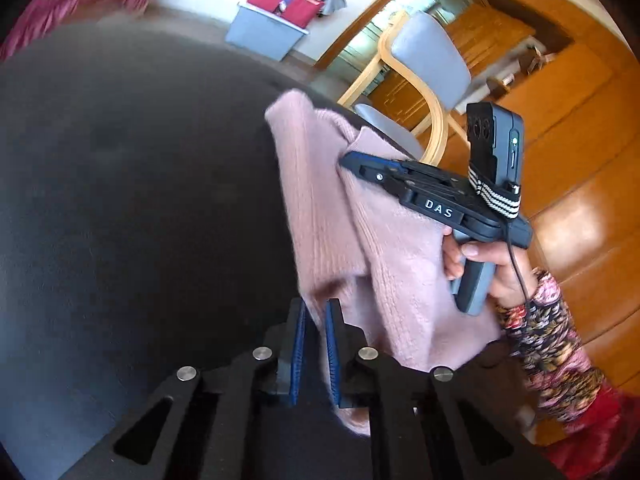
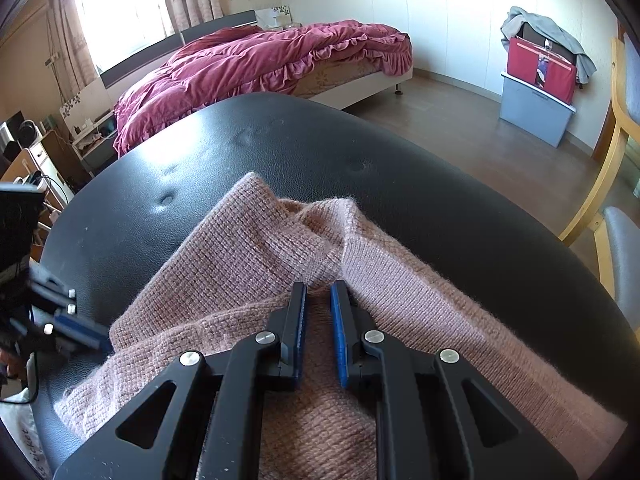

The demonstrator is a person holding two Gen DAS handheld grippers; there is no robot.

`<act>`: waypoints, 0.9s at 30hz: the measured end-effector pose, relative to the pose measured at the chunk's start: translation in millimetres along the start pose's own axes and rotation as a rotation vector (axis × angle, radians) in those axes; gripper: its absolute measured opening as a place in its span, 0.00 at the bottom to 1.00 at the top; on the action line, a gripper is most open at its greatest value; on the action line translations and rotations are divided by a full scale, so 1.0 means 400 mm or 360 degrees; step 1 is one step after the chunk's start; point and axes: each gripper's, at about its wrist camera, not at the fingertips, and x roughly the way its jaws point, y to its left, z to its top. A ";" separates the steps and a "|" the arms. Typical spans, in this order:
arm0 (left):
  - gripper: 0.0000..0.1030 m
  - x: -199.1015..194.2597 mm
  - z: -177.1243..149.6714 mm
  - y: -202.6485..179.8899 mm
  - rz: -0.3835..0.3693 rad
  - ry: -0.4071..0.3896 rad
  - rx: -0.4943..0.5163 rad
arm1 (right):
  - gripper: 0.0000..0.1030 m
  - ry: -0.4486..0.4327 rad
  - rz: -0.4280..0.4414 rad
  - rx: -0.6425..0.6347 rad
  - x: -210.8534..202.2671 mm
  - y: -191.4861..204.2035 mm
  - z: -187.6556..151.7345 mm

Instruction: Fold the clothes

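A pink knit sweater (image 1: 384, 264) lies bunched on the black padded table (image 1: 140, 200), with a folded sleeve or hem pointing away. In the left wrist view my left gripper (image 1: 316, 314) is shut on an edge of the sweater, with pink knit pinched between its blue pads. My right gripper (image 1: 352, 162), held by a hand in a patterned sleeve, bites into the sweater further along. In the right wrist view the right gripper (image 2: 319, 294) is shut on a ridge of the sweater (image 2: 248, 248) where two folds meet. The left gripper (image 2: 80, 330) touches the sweater's left edge.
Beyond the black table (image 2: 360, 152) stand a bed with a crimson quilt (image 2: 260, 60) and a grey storage box topped by a red bag (image 2: 536, 92). A wooden chair with grey cushions (image 1: 424, 64) is close to the table's right side, on a wooden floor.
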 end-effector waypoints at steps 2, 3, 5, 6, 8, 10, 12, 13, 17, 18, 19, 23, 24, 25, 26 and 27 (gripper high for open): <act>0.16 0.010 0.007 0.025 -0.0220 -0.0003 -0.0134 | 0.13 -0.0001 0.0015 0.0013 0.001 -0.004 0.000; 0.16 0.015 0.010 0.039 -0.0327 -0.0010 -0.0206 | 0.13 -0.0002 0.0022 0.0019 0.001 -0.006 0.000; 0.17 0.019 0.016 0.046 -0.0390 -0.0056 -0.0228 | 0.13 -0.0003 0.0035 0.0031 0.002 -0.009 0.001; 0.17 0.023 0.019 0.049 -0.0417 -0.0060 -0.0237 | 0.13 -0.0004 0.0040 0.0037 0.002 -0.010 0.000; 0.17 0.042 0.018 0.055 -0.0465 -0.0028 -0.0269 | 0.13 -0.0005 0.0043 0.0041 0.002 -0.011 0.000; 0.20 0.062 0.016 0.061 -0.0512 0.0011 -0.0303 | 0.13 -0.0005 0.0044 0.0041 0.002 -0.010 0.000; 0.21 0.082 0.014 0.067 -0.0559 0.0049 -0.0338 | 0.13 -0.0004 0.0048 0.0046 0.002 -0.011 0.001; 0.21 0.092 0.012 0.070 -0.0582 0.0069 -0.0355 | 0.13 -0.0004 0.0052 0.0049 0.002 -0.012 0.002; 0.20 0.108 0.005 0.045 -0.0643 0.0218 -0.0244 | 0.13 -0.0006 0.0058 0.0054 0.002 -0.014 0.002; 0.20 0.115 0.001 0.033 -0.0622 0.0257 -0.0202 | 0.13 -0.0006 0.0058 0.0054 0.002 -0.014 0.002; 0.20 0.119 -0.002 0.025 -0.0641 0.0284 -0.0185 | 0.13 -0.0007 0.0059 0.0055 0.002 -0.014 0.001; 0.18 0.101 -0.012 0.013 -0.0816 0.0234 -0.0154 | 0.13 -0.0008 0.0063 0.0060 0.001 -0.012 0.000; 0.18 0.085 -0.015 0.013 -0.0905 0.0188 -0.0154 | 0.13 -0.0008 0.0066 0.0063 0.001 -0.013 0.000; 0.18 0.065 -0.020 0.011 -0.0975 0.0143 -0.0135 | 0.13 -0.0008 0.0069 0.0066 0.001 -0.014 -0.001; 0.18 0.044 -0.026 0.011 -0.0978 0.0110 -0.0100 | 0.13 -0.0008 0.0073 0.0069 0.002 -0.015 -0.001; 0.18 0.025 -0.034 0.019 -0.0964 0.0097 -0.0095 | 0.13 -0.0009 0.0076 0.0072 0.002 -0.016 -0.001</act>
